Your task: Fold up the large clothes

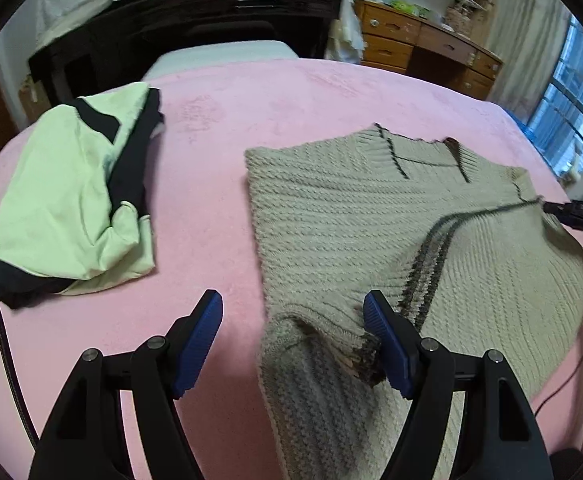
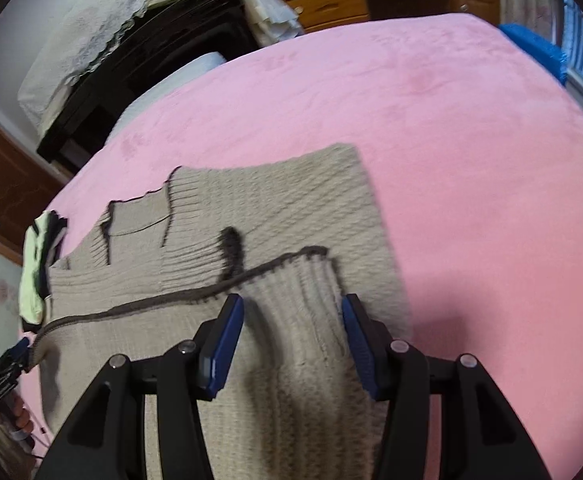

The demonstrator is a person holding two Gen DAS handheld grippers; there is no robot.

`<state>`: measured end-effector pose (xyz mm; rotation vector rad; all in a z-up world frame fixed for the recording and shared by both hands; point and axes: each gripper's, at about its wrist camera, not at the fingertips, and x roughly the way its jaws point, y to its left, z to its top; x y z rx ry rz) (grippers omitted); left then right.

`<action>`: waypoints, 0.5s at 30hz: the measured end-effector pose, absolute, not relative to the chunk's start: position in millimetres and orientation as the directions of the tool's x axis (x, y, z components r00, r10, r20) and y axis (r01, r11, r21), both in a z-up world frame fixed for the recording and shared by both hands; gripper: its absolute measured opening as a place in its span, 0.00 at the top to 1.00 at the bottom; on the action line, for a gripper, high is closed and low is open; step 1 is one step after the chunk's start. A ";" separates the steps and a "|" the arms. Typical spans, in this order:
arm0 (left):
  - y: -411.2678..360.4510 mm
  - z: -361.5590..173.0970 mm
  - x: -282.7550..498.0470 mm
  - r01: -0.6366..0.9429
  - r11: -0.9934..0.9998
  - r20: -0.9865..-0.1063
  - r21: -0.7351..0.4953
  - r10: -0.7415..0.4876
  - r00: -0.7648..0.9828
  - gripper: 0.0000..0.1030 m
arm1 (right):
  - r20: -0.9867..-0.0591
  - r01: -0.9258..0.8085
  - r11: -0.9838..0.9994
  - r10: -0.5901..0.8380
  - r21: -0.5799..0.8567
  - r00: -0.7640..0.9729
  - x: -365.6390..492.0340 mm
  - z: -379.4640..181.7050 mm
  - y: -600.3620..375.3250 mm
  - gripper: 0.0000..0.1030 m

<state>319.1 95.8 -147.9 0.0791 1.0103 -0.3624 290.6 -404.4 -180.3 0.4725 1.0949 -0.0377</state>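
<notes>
A beige ribbed knit sweater (image 1: 351, 208) with dark trim lies on the pink blanket (image 1: 219, 128), its hem folded up across the body. My left gripper (image 1: 293, 312) is open; the sweater's near left corner lies between its fingers, by the right pad. In the right wrist view the sweater (image 2: 275, 208) fills the middle, and my right gripper (image 2: 293, 316) is open with a ribbed sleeve cuff (image 2: 303, 280) lying between its pads. The right gripper also shows at the right edge of the left wrist view (image 1: 547, 208), by the folded hem.
A folded light-green and black garment (image 1: 75, 200) lies on the blanket's left side; it also shows in the right wrist view (image 2: 39, 264). A black cabinet (image 1: 195, 20) and wooden drawers (image 1: 395, 40) stand beyond the bed. A window (image 1: 571, 112) is at right.
</notes>
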 end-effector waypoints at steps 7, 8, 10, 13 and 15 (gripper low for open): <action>103.2 -140.9 321.7 0.422 0.888 -0.836 -0.180 -0.364 0.410 0.30 | -0.853 0.262 0.877 0.255 0.402 0.456 287.2 -193.6 -401.1 0.49; 104.4 -140.8 322.3 0.427 0.885 -0.834 -0.187 -0.372 0.407 0.30 | -0.847 0.269 0.868 0.264 0.417 0.462 286.2 -194.4 -402.6 0.49; 105.6 -142.9 323.4 0.442 0.877 -0.834 -0.188 -0.380 0.400 0.30 | -0.840 0.279 0.857 0.271 0.433 0.470 285.1 -195.8 -404.2 0.49; 103.2 -149.5 324.7 0.467 0.862 -0.843 -0.196 -0.391 0.370 0.30 | -0.835 0.285 0.850 0.275 0.442 0.476 284.5 -195.9 -405.1 0.49; 101.7 -151.2 323.8 0.490 0.846 -0.844 -0.210 -0.410 0.346 0.30 | -0.833 0.286 0.846 0.282 0.450 0.476 284.5 -195.4 -406.1 0.49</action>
